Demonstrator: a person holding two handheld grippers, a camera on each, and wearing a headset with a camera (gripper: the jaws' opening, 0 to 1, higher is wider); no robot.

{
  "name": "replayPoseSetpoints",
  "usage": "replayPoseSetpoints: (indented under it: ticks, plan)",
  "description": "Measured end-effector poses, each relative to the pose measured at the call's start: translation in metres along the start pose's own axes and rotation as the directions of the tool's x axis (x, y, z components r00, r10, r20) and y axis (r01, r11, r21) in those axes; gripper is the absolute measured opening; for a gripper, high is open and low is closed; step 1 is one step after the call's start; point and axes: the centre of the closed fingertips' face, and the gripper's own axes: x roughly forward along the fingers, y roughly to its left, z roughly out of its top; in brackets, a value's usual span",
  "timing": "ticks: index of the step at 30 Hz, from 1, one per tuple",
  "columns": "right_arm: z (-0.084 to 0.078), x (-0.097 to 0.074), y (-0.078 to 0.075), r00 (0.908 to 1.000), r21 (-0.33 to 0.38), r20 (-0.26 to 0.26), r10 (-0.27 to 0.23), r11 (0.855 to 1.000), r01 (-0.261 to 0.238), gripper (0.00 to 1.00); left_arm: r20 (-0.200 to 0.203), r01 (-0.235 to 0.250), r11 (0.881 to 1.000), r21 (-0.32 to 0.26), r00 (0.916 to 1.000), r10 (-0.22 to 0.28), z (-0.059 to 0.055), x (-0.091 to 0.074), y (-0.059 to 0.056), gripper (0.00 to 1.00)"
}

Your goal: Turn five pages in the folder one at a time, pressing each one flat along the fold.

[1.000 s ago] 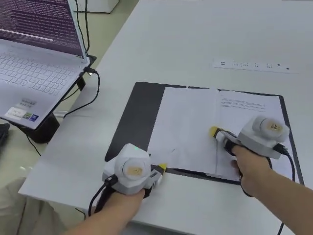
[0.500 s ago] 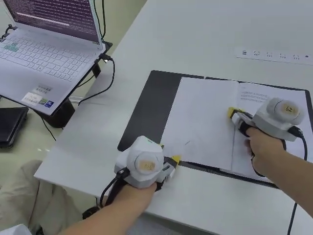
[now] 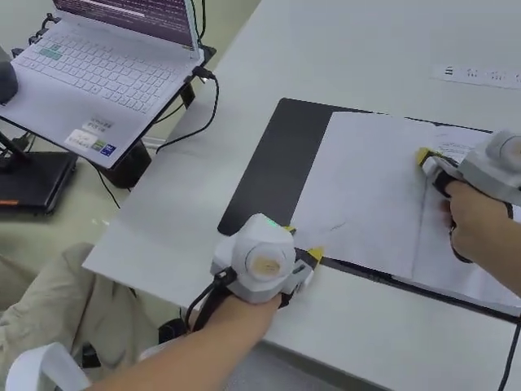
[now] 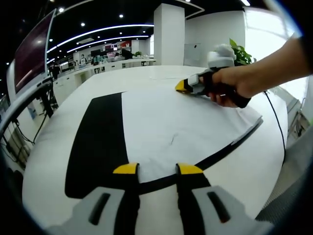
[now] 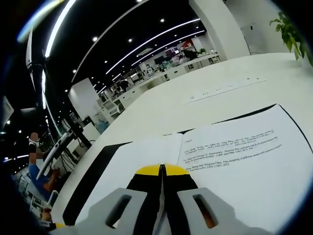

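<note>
- Since the earlier frames the right gripper [image 3: 423, 155] has travelled along the fold [image 3: 419, 236] away from the person, towards the far end. The left gripper [image 3: 303, 243] has stayed at the near edge. The wider shift of the scene is camera movement.
- Location of work: the folder [image 3: 277, 163] lies open on the white table [image 3: 195, 204], black cover to the left and the turned page [image 3: 366, 187] lying flat across it.
- Claw state: the right gripper's jaws are clenched together, grasping nothing. The left gripper's jaws stand apart, released, at the folder's near edge.
- Step in hand, as judged: pressing the turned page flat along the fold. Contact between tips and paper looks likely but cannot be confirmed.
- Next move, as judged: finish the stroke, then go to the printed page [image 5: 234, 152], catch its edge and lift that single sheet.
- Right gripper view: lines of print on the right-hand page, too small to read, and a power strip [image 5: 225, 87] beyond.
- Head view: an open laptop [image 3: 106, 73] at the far left.
- Left gripper view: the right gripper [image 4: 181, 86] from the front, a hand around it.
</note>
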Motion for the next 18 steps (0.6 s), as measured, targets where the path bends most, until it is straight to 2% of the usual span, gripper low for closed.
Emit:
replayPoseSetpoints:
  ticks: [2,5,7,12,18]
  plan:
    - [0.004,0.005,-0.002,1.0,-0.003,0.003,-0.003,1.0,0.003,0.0,0.0,0.0,1.0,-0.003,1.0,0.0,0.0,0.0,0.0,0.28]
    - [0.013,0.022,-0.016,0.9999,-0.007,0.008,-0.009,1.0,0.009,0.0,0.0,0.0,1.0,-0.003,1.0,0.0,0.001,0.001,0.0,0.28]
    - [0.017,0.024,-0.018,0.9998,-0.013,0.01,-0.014,1.0,0.014,0.0,0.001,0.0,1.0,-0.003,1.0,0.0,0.001,0.001,0.0,0.28]
    - [0.027,0.051,-0.033,0.9998,-0.025,0.005,-0.02,0.999,0.02,0.0,0.002,0.0,1.0,-0.002,1.0,0.0,0.001,0.001,-0.001,0.28]
    - [0.03,0.07,-0.045,0.9996,-0.031,0.006,-0.028,0.999,0.029,0.0,0.002,0.0,1.0,-0.002,1.0,0.0,0.001,0.002,0.0,0.28]
